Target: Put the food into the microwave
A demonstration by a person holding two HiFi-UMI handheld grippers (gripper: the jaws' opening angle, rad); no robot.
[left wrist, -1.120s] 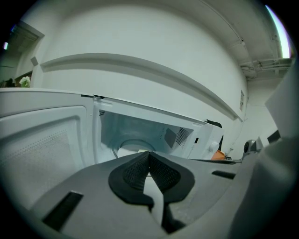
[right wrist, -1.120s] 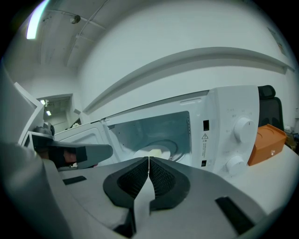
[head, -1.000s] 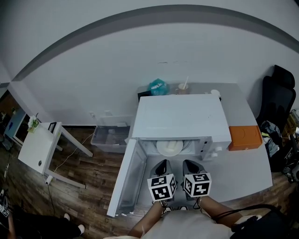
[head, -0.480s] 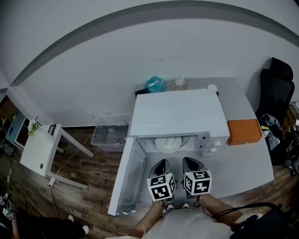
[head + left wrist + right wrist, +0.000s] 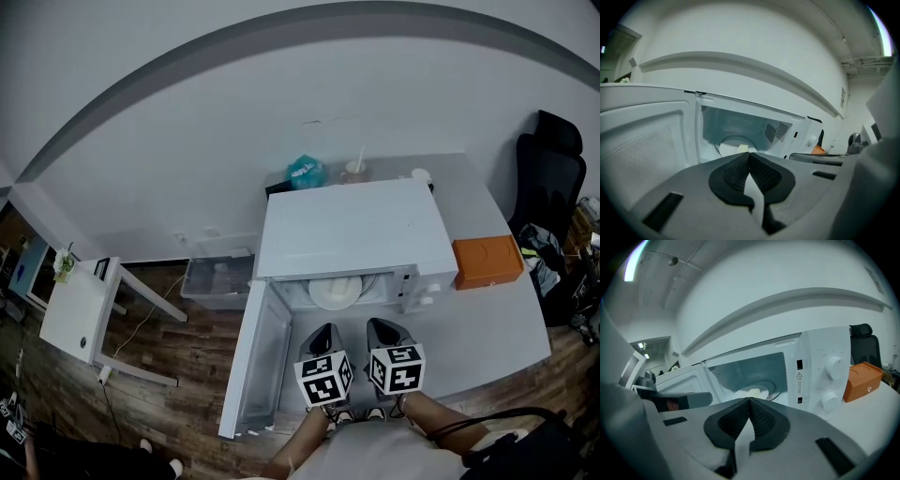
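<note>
A white microwave (image 5: pixel 352 230) stands on a grey table (image 5: pixel 487 328) with its door (image 5: pixel 251 361) swung open to the left. Inside, a white plate (image 5: pixel 336 292) with pale food (image 5: pixel 753 392) rests on the turntable; the left gripper view also shows the plate (image 5: pixel 733 147) in the cavity. Both grippers hang side by side in front of the opening, a little back from it. My left gripper (image 5: pixel 325 336) is shut with nothing between its pads, and my right gripper (image 5: pixel 382 332) is shut and empty too.
An orange box (image 5: pixel 487 262) sits right of the microwave. Behind the microwave are a teal bag (image 5: pixel 305 172) and a cup with a straw (image 5: pixel 354 172). A black chair (image 5: pixel 553 183) stands at the right. A plastic bin (image 5: pixel 217 277) and a small white table (image 5: pixel 75 309) stand on the floor at left.
The head view has shifted slightly, so the microwave sits a little higher and further left in the picture. Both grippers stay shut in the same place before the open microwave.
</note>
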